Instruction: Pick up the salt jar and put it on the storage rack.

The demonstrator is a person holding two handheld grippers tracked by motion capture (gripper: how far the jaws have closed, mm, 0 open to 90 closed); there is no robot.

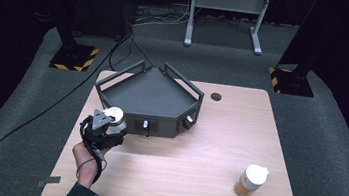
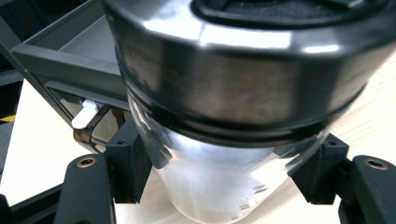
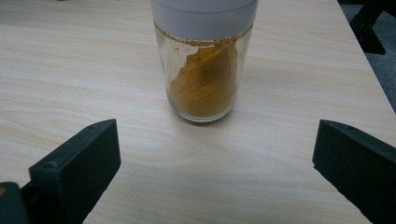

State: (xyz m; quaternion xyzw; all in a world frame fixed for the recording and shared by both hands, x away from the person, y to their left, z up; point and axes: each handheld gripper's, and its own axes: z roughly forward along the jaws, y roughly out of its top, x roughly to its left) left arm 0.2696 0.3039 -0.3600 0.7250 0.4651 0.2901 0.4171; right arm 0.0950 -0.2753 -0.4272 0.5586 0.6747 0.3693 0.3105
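A clear jar (image 2: 219, 186) with a steel lid is clamped in the left gripper (image 1: 108, 129), just beside the tray's (image 1: 150, 95) front-left wall. The right gripper (image 3: 215, 163) is held wide at the bench's (image 1: 178, 174) near edge, a spice jar (image 3: 204, 74) standing ahead, open bench between them.

I see a dark grey tray (image 1: 148, 95) at the far left part of the table (image 1: 193, 176), with raised rails and small knobs on its front wall. A jar (image 1: 251, 180) of orange powder with a white lid stands upright near the near right corner. A dark round hole (image 1: 216, 96) is at the far edge.
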